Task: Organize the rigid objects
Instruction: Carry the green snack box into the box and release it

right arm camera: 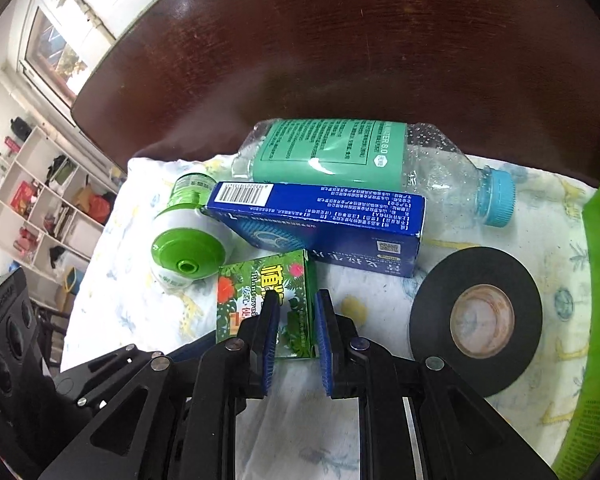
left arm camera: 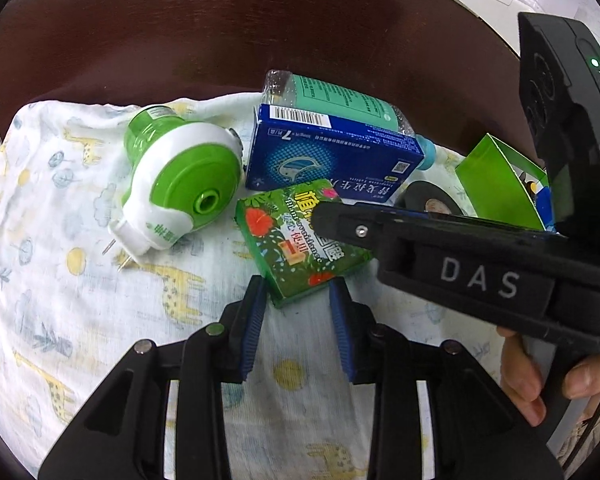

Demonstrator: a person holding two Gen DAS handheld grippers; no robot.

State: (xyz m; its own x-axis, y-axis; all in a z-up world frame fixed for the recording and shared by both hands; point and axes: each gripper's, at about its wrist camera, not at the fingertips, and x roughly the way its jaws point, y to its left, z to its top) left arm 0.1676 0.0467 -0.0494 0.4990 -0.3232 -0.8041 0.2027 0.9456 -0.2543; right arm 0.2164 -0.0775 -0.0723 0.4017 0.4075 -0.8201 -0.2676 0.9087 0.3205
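right hand-held gripper [left arm camera: 332,216] hides part of the tape roll [left arm camera: 432,204]; green carton [right arm camera: 596,320] cut off.

The cloth [left arm camera: 80,208] is white, printed with yellow giraffes, pale blue trees and yellow dots. The plug-in mosquito repellent [left arm camera: 180,184] is white and bright green. The small box [right arm camera: 268,304] is dark green with red flowers and leaves. The medicine box [right arm camera: 324,224] is blue; the bottle [right arm camera: 340,152] clear, with a teal label and light blue cap. The tape roll [right arm camera: 476,320] is black. The worktop [right arm camera: 340,48] is dark reddish brown.
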